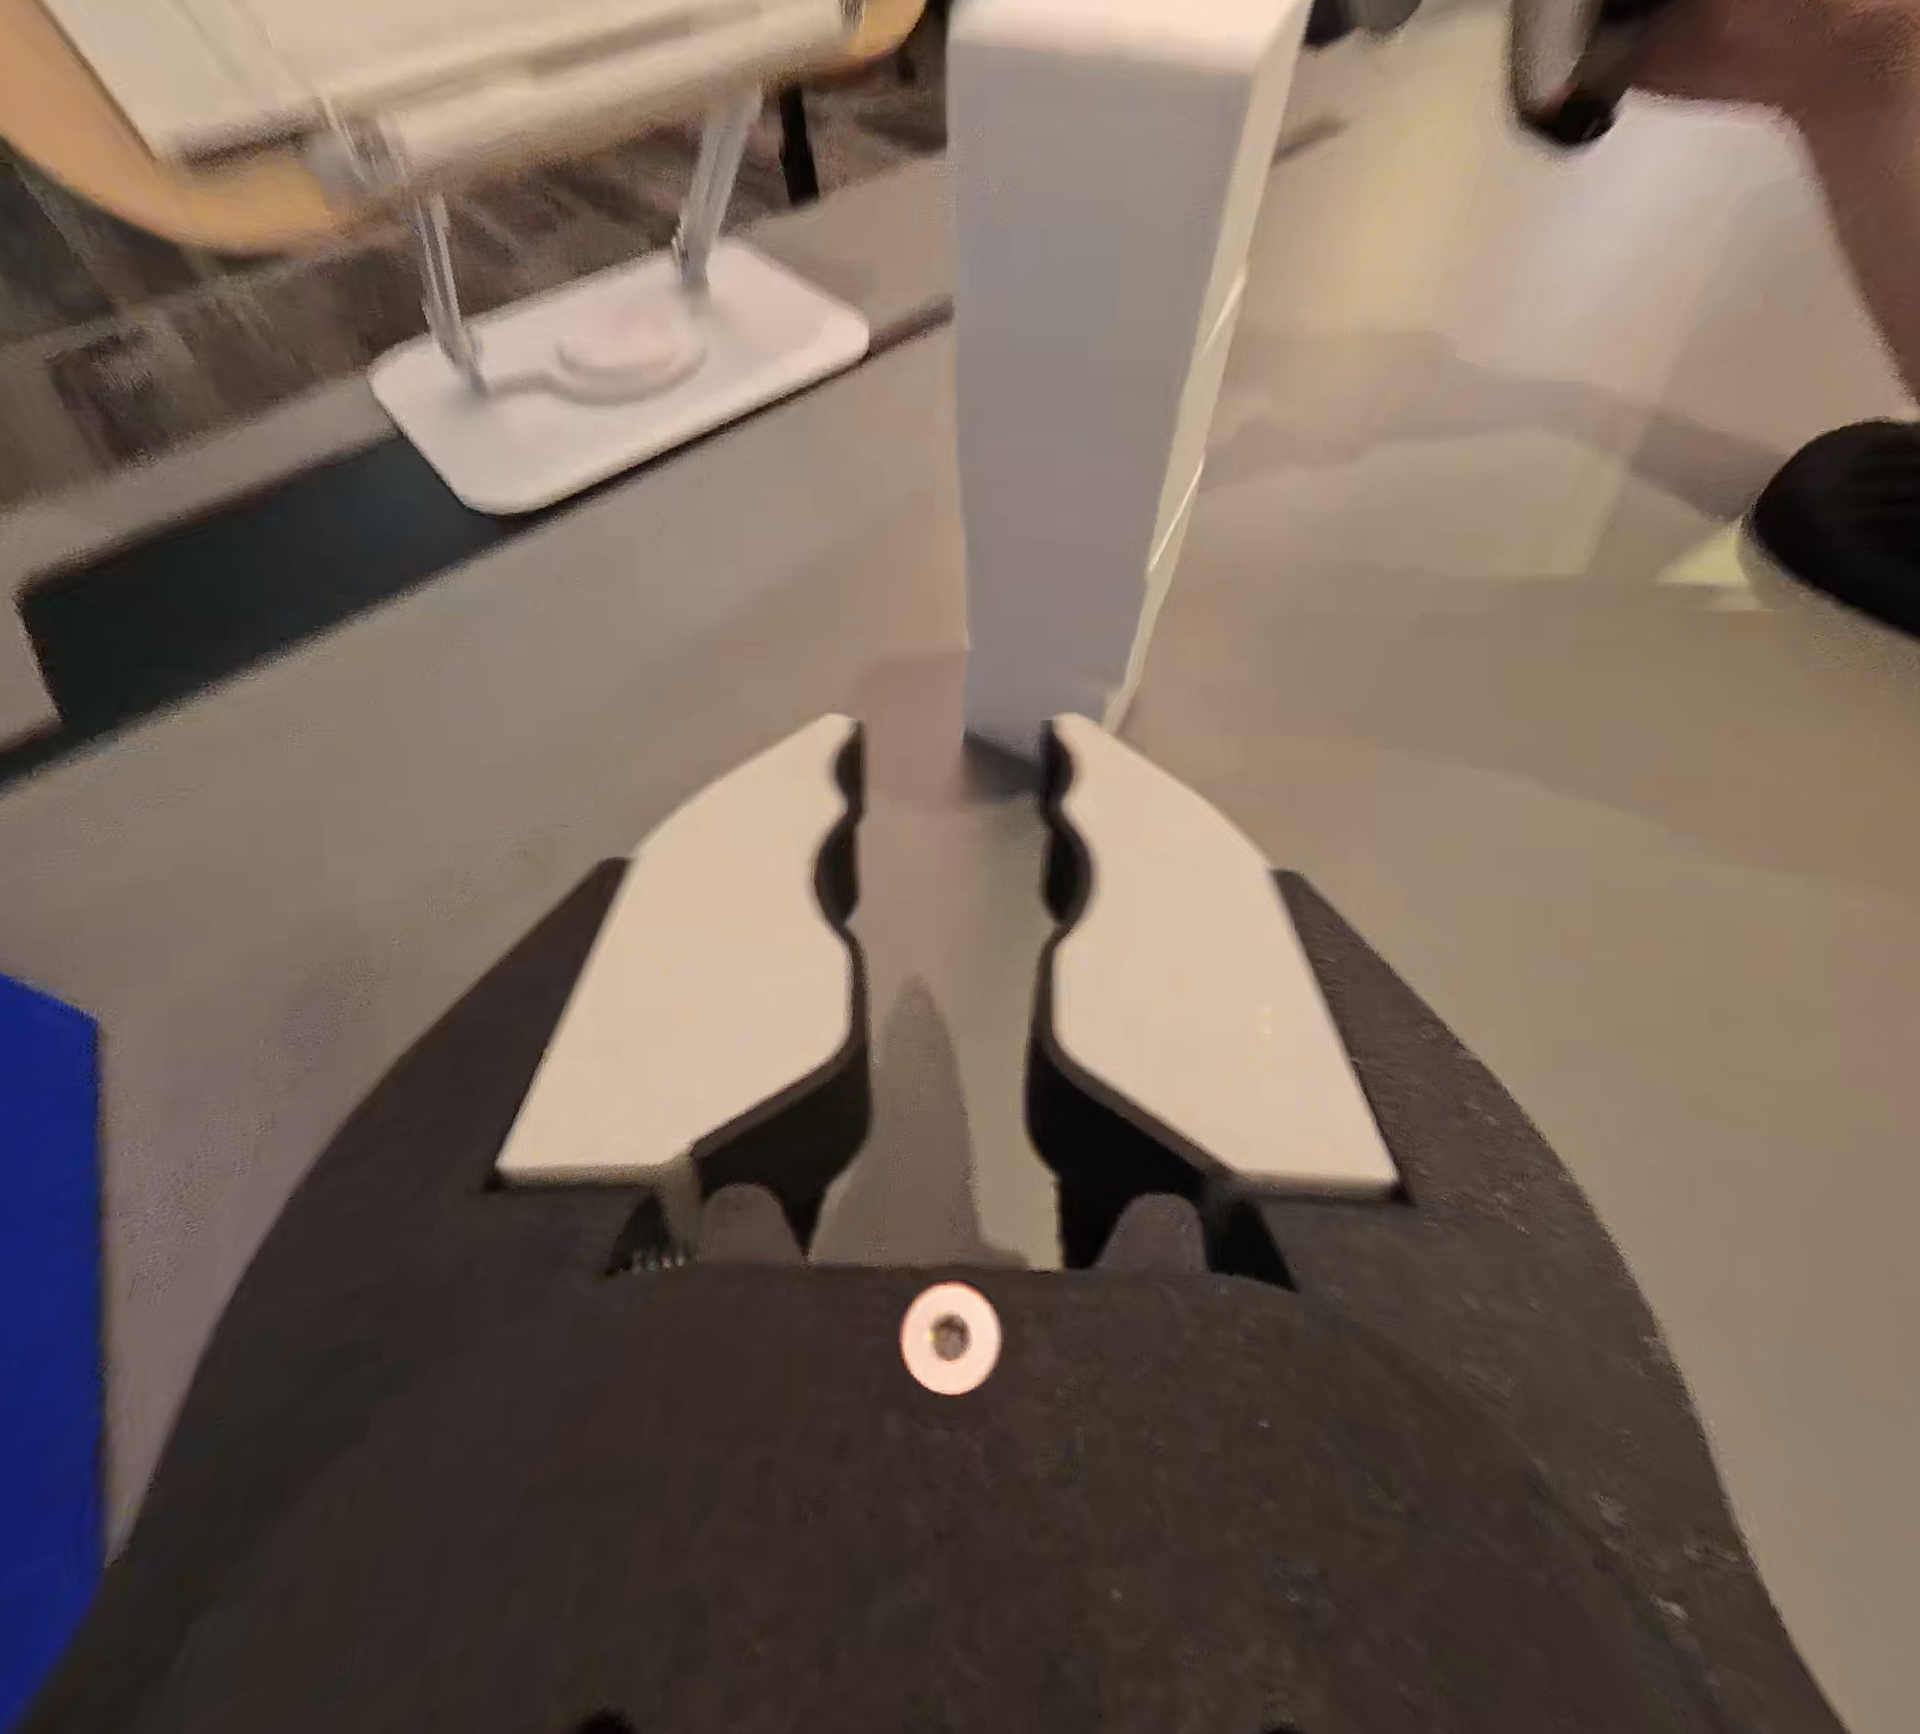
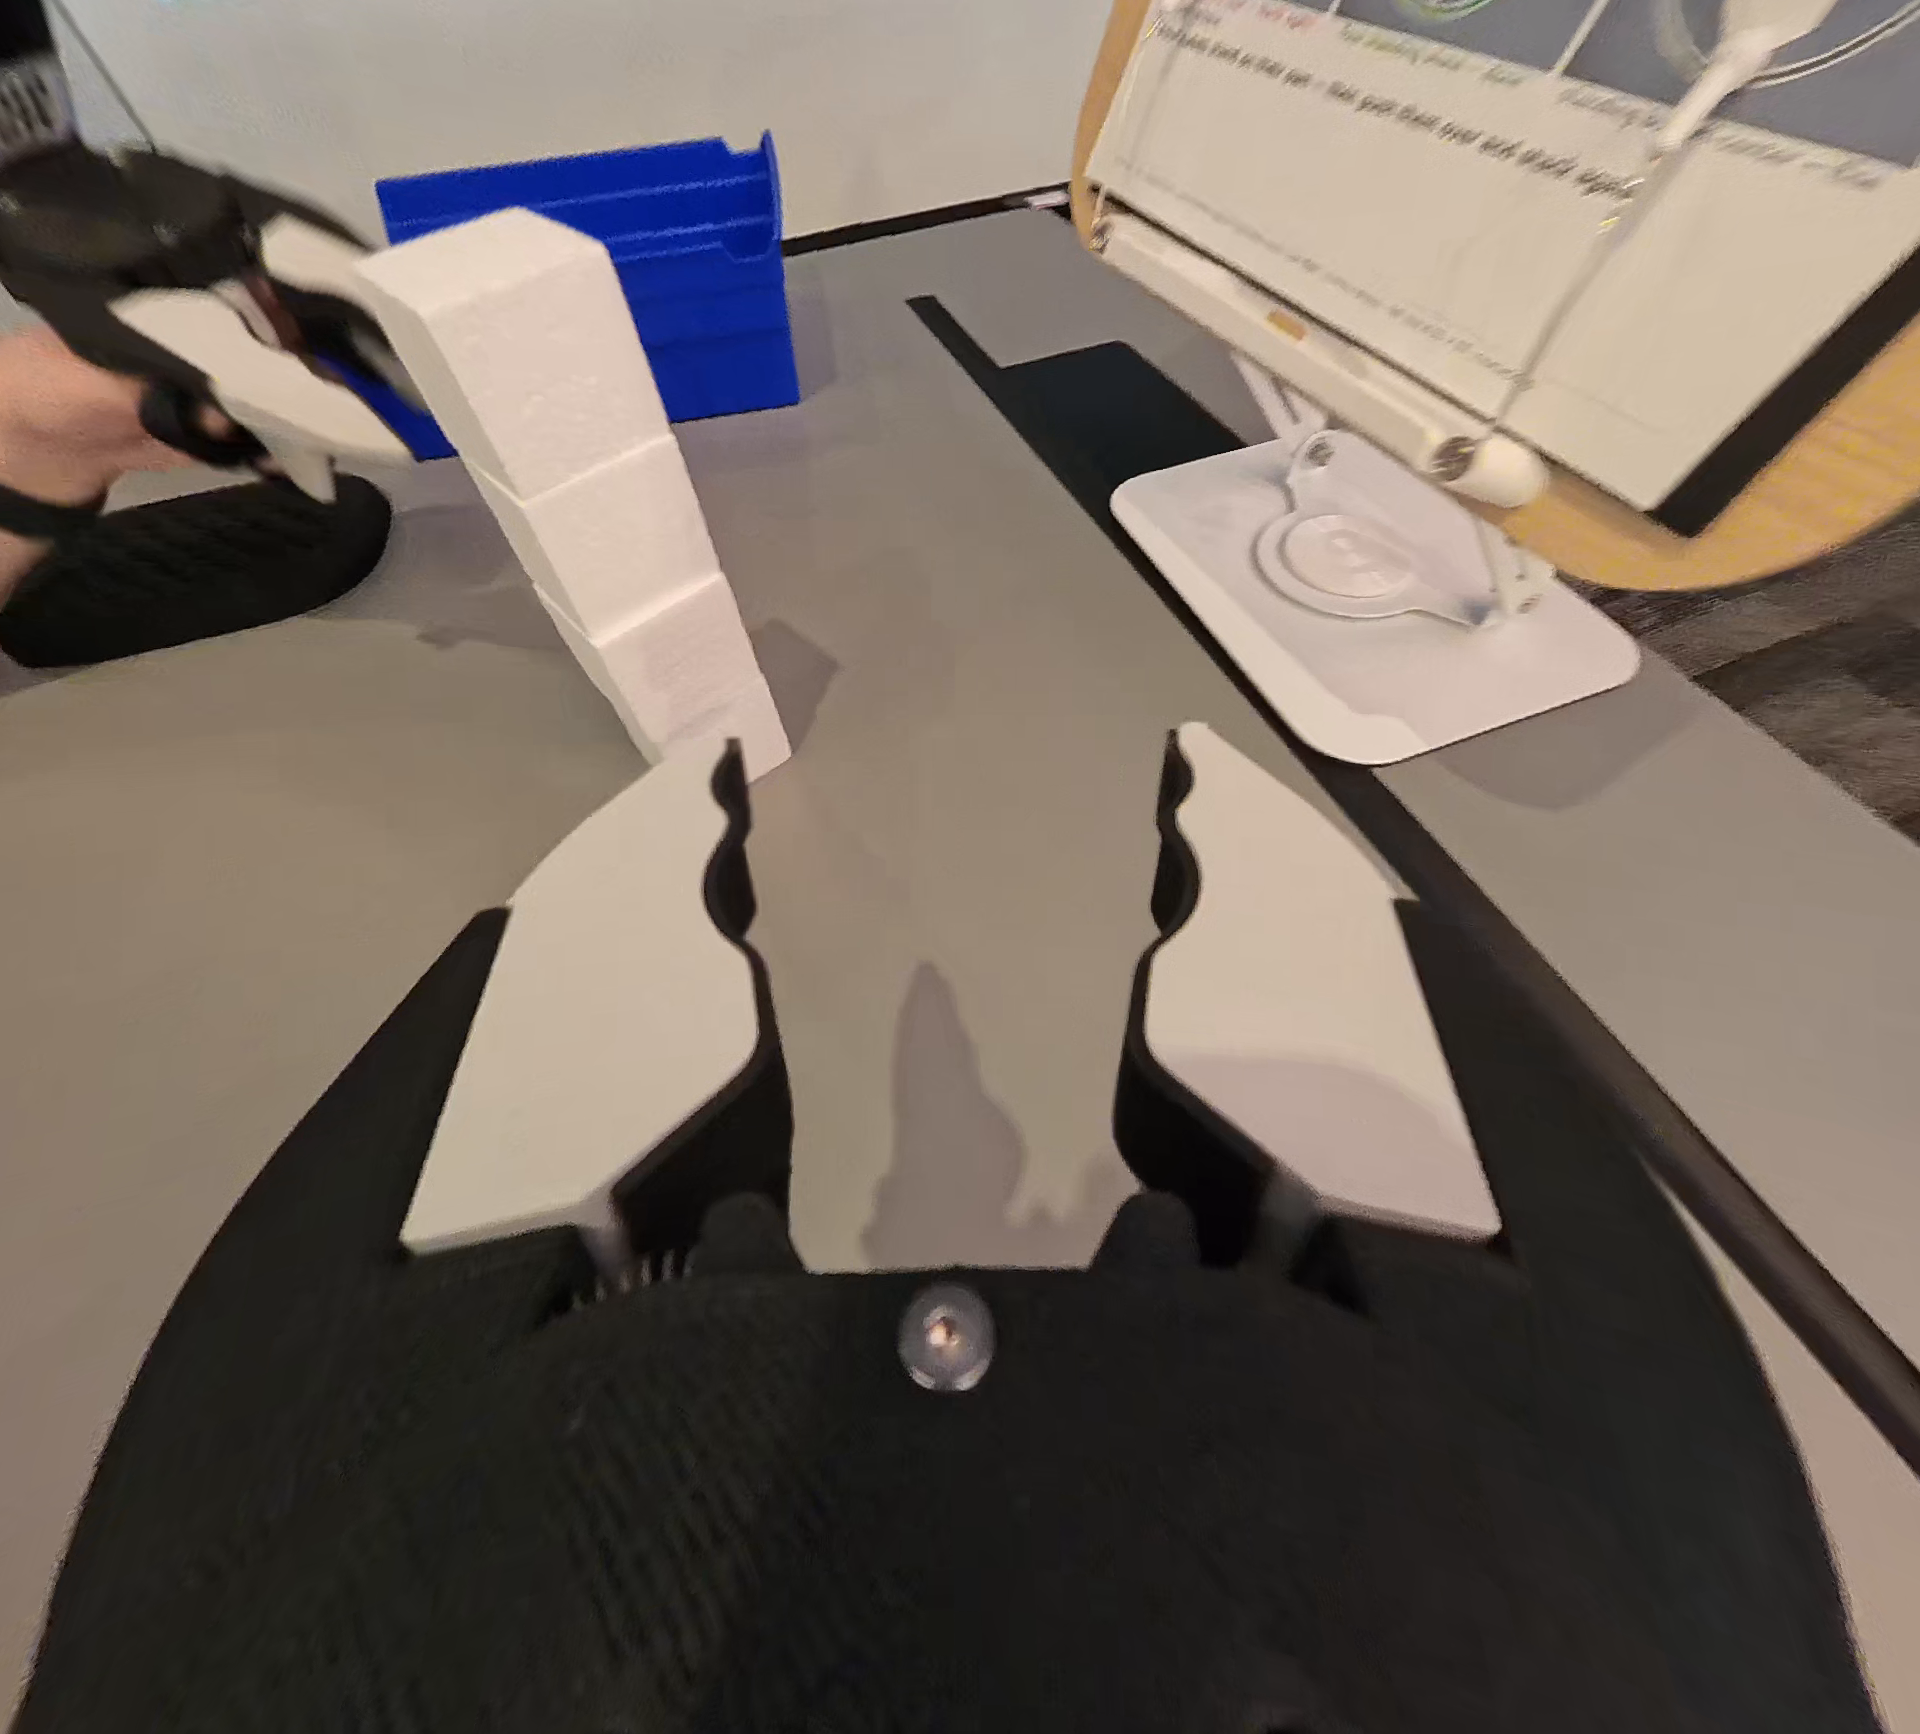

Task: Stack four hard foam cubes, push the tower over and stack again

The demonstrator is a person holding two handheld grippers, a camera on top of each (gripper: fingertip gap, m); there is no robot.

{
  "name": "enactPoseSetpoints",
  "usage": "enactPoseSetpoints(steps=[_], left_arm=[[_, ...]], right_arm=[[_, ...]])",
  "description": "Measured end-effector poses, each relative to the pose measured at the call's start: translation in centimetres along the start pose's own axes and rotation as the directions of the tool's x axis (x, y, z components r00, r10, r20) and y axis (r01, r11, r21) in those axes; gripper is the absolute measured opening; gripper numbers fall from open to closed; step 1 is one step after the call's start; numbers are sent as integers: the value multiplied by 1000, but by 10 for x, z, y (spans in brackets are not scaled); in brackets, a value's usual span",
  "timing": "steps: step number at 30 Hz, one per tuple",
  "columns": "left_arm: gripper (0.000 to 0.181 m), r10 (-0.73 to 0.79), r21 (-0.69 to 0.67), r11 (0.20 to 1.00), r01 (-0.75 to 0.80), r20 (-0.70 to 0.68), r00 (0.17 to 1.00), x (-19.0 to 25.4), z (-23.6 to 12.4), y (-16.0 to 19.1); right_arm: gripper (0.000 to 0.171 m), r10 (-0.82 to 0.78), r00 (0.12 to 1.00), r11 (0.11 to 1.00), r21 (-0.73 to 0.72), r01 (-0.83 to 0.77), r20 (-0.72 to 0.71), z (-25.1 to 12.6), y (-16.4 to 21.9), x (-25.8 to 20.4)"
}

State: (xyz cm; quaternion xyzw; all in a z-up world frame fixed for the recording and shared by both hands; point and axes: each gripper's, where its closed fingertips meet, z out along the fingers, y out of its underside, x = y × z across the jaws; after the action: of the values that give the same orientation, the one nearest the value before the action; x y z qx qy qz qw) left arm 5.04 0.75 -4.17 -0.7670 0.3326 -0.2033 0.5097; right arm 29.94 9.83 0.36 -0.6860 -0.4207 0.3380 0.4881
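The tower [image 2: 582, 479] of four white foam cubes stands on the grey worktop [image 2: 935, 604]. The left hand-held gripper [image 1: 951, 749] is narrowly parted and empty near its base. The right hand-held gripper [image 2: 956, 749] is wide, empty.

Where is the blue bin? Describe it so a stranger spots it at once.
Start at the grey table and look to its far edge by the white wall. The blue bin sits there, behind the white foam tower. It is the only bright blue thing in sight.
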Motion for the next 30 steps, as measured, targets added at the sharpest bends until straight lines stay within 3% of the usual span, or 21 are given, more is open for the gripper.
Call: enactPoseSetpoints(steps=[2, 5, 9, 12, 17, 23, 30], left_arm=[[1, -72, -52, 996, 71, -22, 997, 0, 9, 27], [0, -179, -95, 980, 176, -26, 983, -5, 24, 47], [0, -211, -141, 967, 211, 20, 977, -14, 44, 51], [0, -180, -163, 969, 185, 46, 983, -14, 61, 44], [0, -71, -157, 984, 78, 49, 996, 0, 83, 12], [0, -13, -102, 995, 11, -14, 1000, 32, 102, -33], [1, 19, -68, 997, -23, -56, 998, 54, 116, -51]], right_arm=[[57, 0, 1000, 1000, 26, 1, -20, -19, -7, 4], [1, 14, 998, 1000, -5, -14, -60, -58, -7, 11], [1, 81, 942, 963, -217, -157, -325, -123, 32, 42], [1, 88, 872, 931, -272, -244, -482, -164, 54, 59], [1, 128, 865, 924, -259, -282, -485, -172, 62, 60], [1, 46, 893, 872, -419, -254, -447, -154, 79, 54], [5, 42, 905, 847, -465, -257, -423, -148, 90, 53]])
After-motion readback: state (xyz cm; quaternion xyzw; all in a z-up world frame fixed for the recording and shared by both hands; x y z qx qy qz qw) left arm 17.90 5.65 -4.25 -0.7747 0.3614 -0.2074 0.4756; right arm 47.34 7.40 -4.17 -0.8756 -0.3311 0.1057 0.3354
